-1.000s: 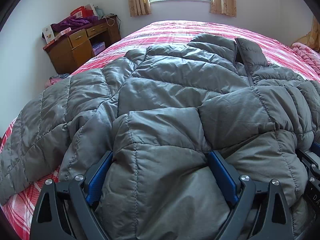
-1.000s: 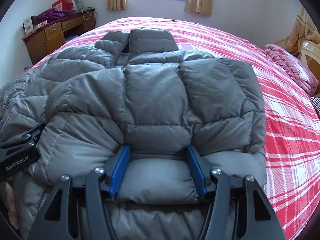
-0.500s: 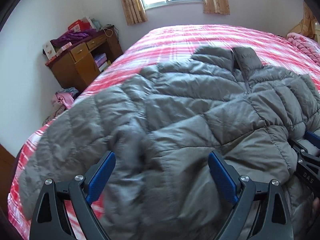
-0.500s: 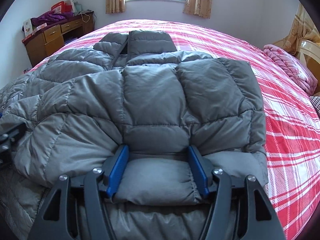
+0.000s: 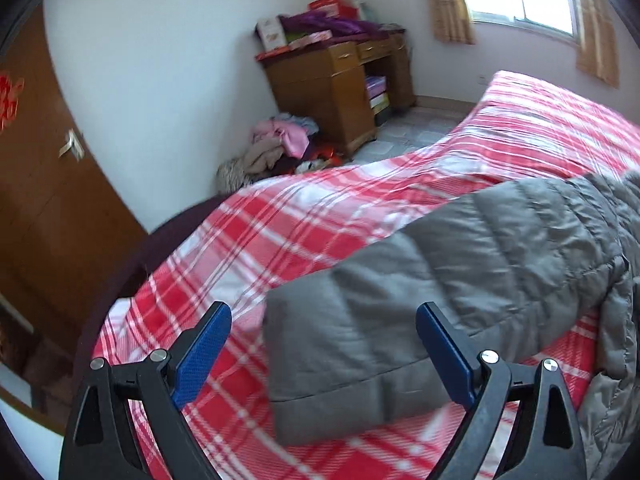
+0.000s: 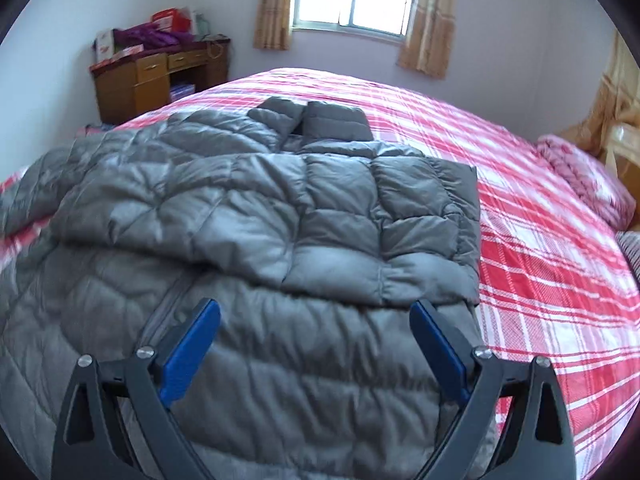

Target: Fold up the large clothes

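Observation:
A grey quilted jacket (image 6: 280, 216) lies front up on the red plaid bed (image 6: 540, 264), collar toward the window. Its right sleeve (image 6: 420, 232) is folded across the body. My right gripper (image 6: 315, 305) hovers over the jacket's lower part; its jaws are opening wide and press on nothing. In the left wrist view the other sleeve (image 5: 460, 264) stretches out over the bed cover (image 5: 304, 220), its cuff end (image 5: 332, 364) under my left gripper (image 5: 324, 308). That gripper is open, and its blue pads (image 5: 202, 344) stand clear of the fabric.
A wooden desk (image 5: 340, 92) piled with boxes and purple cloth stands by the left wall, with a heap of clothes (image 5: 280, 148) on the floor and a brown door (image 5: 40, 208) nearer. The bed's left edge (image 5: 132, 276) drops off. A pink blanket (image 6: 580, 176) lies at the right.
My left gripper let go of the jacket body and swung left to the outstretched sleeve. My right gripper released the folded part, widened its jaws and drew back.

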The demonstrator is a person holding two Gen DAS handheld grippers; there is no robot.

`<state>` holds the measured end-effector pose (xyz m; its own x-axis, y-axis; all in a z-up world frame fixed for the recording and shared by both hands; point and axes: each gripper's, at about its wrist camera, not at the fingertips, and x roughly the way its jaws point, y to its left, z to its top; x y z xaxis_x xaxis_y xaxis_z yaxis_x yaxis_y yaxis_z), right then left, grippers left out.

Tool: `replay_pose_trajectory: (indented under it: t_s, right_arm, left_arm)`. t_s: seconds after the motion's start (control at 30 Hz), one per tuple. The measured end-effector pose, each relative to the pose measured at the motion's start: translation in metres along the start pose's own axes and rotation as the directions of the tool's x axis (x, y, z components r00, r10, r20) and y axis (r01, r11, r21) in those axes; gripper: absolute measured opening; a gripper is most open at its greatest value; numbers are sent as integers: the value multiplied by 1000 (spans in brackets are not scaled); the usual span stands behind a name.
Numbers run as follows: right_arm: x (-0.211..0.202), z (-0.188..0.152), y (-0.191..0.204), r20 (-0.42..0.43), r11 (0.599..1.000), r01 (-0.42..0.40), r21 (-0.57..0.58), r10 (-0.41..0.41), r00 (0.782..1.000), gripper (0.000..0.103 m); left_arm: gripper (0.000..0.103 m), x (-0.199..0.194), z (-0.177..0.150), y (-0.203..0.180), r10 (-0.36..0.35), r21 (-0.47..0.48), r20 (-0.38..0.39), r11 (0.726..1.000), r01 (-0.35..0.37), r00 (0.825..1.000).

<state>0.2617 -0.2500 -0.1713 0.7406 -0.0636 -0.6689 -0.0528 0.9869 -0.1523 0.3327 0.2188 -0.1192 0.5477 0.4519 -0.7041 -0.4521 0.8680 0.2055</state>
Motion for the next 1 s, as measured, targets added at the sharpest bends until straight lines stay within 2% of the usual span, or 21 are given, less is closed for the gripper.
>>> replay_pose_trajectory:
  t_s: [0.17, 0.3, 0.33, 0.37, 0.43, 0.47, 0.5, 0.63, 0.77, 0.87, 0.9, 1.0]
  right_arm:
    - [-10, -12, 9, 28, 997, 16, -71, -14, 1000, 98]
    - [-9, -21, 12, 35, 997, 24, -79, -21, 999, 98]
    - [-8, -23, 12, 30, 996, 26, -80, -23, 999, 98]
    - [-5, -25, 14, 21, 996, 27, -81, -25, 999, 98]
    - [-2, -27, 15, 9, 996, 31, -82, -30, 1000, 98]
    - [-3, -26, 14, 12, 996, 31, -80, -30, 999, 98]
    - [-5, -26, 13, 16, 997, 29, -75, -28, 999, 98]
    - [-14, -22, 3, 42, 998, 49, -42, -48, 998, 98]
    - [-20, -16, -17, 56, 995, 99, 14, -100, 993, 98]
    - [-20, -13, -35, 43, 991, 117, 64, -120, 992, 98]
    - [-22, -13, -40, 43, 990, 116, 81, -119, 992, 98]
    - [-26, -13, -52, 49, 987, 111, 117, -117, 992, 98]
  left_arm:
    - [94, 31, -16, 48, -93, -165, -119, 984, 72, 989]
    - [93, 54, -28, 33, -126, -199, -175, 976, 91, 976]
    - [80, 58, -29, 30, -136, -196, -179, 975, 100, 974]
    - [51, 60, -31, 26, -148, -187, -179, 976, 114, 973]
    - [27, 59, -29, 19, -185, -180, -173, 972, 154, 967]
    - [15, 52, -25, 15, -159, -156, -157, 979, 134, 975]
    - [12, 46, -22, 11, -151, -137, -143, 982, 132, 978]
    - [8, -2, -4, -4, -133, -52, -27, 990, 132, 991]
    - [8, -63, 14, -37, -161, 60, 100, 986, 156, 982]
    - [7, -106, 22, -71, -229, 140, 175, 968, 207, 957]
    - [7, -121, 24, -88, -263, 178, 198, 957, 230, 944]
    - [7, -147, 26, -131, -342, 249, 215, 925, 287, 915]
